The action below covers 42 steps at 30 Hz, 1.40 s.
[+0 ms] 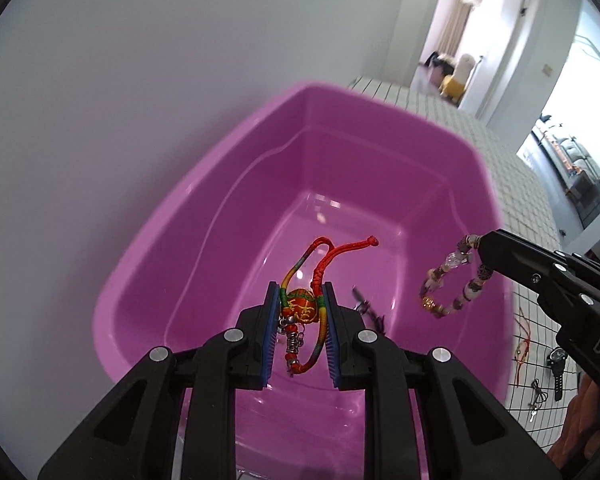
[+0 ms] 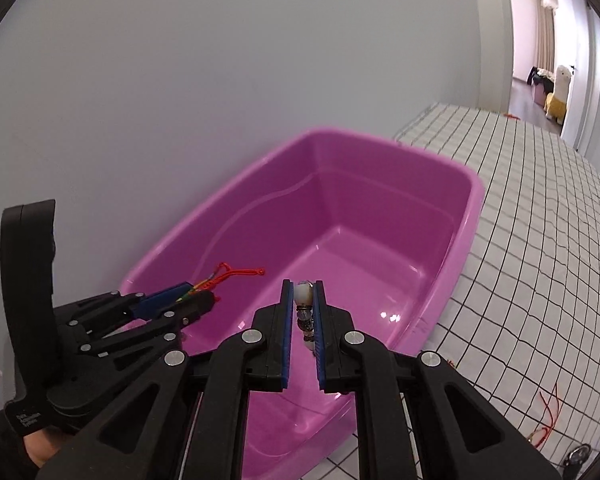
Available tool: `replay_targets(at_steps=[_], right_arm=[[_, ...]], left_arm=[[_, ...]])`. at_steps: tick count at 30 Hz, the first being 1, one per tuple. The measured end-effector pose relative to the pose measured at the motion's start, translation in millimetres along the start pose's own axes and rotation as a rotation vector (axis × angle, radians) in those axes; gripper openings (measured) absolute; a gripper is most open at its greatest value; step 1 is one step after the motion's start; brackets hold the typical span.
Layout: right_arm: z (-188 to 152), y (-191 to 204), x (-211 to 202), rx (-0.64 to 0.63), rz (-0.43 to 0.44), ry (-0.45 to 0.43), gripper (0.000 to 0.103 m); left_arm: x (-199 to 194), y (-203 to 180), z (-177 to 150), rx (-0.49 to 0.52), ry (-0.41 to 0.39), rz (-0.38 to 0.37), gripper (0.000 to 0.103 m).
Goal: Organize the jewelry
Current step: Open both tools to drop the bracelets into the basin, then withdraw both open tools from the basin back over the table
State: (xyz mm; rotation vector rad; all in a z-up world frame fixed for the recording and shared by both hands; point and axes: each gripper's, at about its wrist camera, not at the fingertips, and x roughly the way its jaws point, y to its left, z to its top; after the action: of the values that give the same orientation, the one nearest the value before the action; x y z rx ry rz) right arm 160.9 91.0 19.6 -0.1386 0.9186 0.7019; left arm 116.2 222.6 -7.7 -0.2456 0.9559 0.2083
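Now the left hand-held gripper (image 1: 302,312) pinches a red braided cord bracelet (image 1: 305,307) above the pink plastic tub (image 1: 188,216), while the right hand-held gripper (image 2: 303,312) is clamped on a beaded bracelet (image 1: 452,280) that dangles over the tub's right side, above the checked cloth (image 2: 540,220).

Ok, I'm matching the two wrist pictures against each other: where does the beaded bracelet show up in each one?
Left wrist view: the beaded bracelet hangs at right, from the right hand-held gripper, over the tub.
Right wrist view: the bracelet sits at lower centre, pinched between the blue pads, mostly hidden.
Shared landmark: the pink tub.
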Motion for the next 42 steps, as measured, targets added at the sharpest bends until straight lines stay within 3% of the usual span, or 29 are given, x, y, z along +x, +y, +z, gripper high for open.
replay_targets(at_steps=[6, 8, 10, 12, 13, 21, 27, 42], right_arm=[[0.2, -3.4, 24.8, -0.003, -0.014, 0.050, 0.010], [0.0, -5.5, 25.0, 0.006, -0.016, 0.058, 0.010], [-0.5, -6.9, 24.3, 0.012, -0.021, 0.057, 0.011], [2.7, -9.6, 22.0, 0.023, -0.031, 0.044, 0.033], [3.7, -11.1, 17.6, 0.031, -0.030, 0.025, 0.042], [-1.1, -14.2, 2.3, 0.043, -0.053, 0.004, 0.042], [-11.3, -8.0, -7.9, 0.041, -0.070, -0.003, 0.048], [-36.7, -9.2, -45.9, 0.101, -0.100, -0.030, 0.060]], left_arm=[[17.0, 1.7, -0.1, -0.005, 0.054, 0.024, 0.024], [18.3, 0.7, -0.7, -0.003, 0.067, 0.046, 0.039], [15.0, -1.9, -0.2, 0.009, 0.059, 0.088, 0.076], [8.3, 0.0, 3.3, 0.007, 0.039, 0.118, 0.087], [5.2, 0.6, 4.5, 0.006, 0.035, 0.118, 0.087], [-7.8, 10.6, 1.3, -0.023, 0.061, 0.140, 0.088], [-20.1, 13.2, -5.4, -0.031, 0.053, 0.122, 0.095], [-51.2, -5.0, -15.3, 0.012, 0.017, 0.117, 0.097]])
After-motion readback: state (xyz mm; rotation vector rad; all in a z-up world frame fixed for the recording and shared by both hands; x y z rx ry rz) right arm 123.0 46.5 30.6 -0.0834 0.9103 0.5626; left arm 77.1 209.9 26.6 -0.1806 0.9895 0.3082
